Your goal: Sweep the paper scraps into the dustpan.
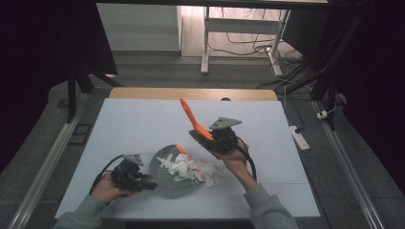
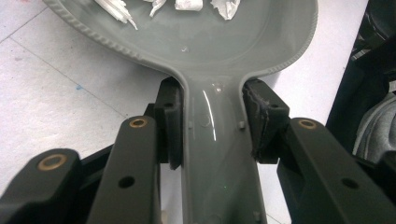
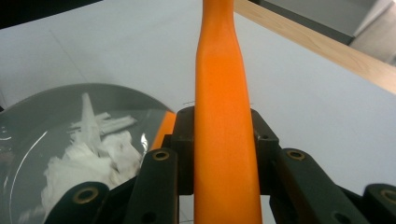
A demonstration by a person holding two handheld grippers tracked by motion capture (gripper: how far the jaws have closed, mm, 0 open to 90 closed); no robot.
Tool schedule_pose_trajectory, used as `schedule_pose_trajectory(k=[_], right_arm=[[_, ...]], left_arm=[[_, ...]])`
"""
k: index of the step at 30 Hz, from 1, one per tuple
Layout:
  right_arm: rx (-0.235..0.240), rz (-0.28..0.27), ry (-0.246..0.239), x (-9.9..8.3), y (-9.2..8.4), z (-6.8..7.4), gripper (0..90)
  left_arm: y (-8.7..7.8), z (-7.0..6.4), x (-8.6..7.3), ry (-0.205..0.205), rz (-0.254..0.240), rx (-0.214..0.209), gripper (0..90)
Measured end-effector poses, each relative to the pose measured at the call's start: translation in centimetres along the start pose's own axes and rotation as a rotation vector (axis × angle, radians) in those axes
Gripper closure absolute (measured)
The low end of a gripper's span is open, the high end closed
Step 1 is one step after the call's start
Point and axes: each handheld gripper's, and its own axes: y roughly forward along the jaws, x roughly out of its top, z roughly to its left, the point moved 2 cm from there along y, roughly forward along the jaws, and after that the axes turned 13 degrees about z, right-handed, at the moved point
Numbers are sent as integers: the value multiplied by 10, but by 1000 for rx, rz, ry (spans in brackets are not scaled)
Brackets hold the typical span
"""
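Your left gripper [image 1: 149, 184] is clamped on the handle of the grey dustpan [image 1: 165, 176]; in the left gripper view both pads [image 2: 171, 122] press the handle's sides. The pan sits flat on the white table [image 1: 133, 129], near its front edge, with white paper scraps [image 1: 188, 169] heaped in it and spilling over its right rim. Your right gripper [image 1: 200, 138] grips an orange brush handle [image 1: 191, 117], raised above the pan, handle angled up and away.
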Motion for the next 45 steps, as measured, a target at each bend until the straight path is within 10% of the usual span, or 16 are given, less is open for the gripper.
schedule_pose_trajectory(k=[21,45], right_arm=[[-107,109,217,-68,-24,-21,699],[-38,171,208,-66,-2,5,699]], left_arm=[[0,-3,-1,8,4,-1,618],[0,-7,-4,5,6,-2,618]])
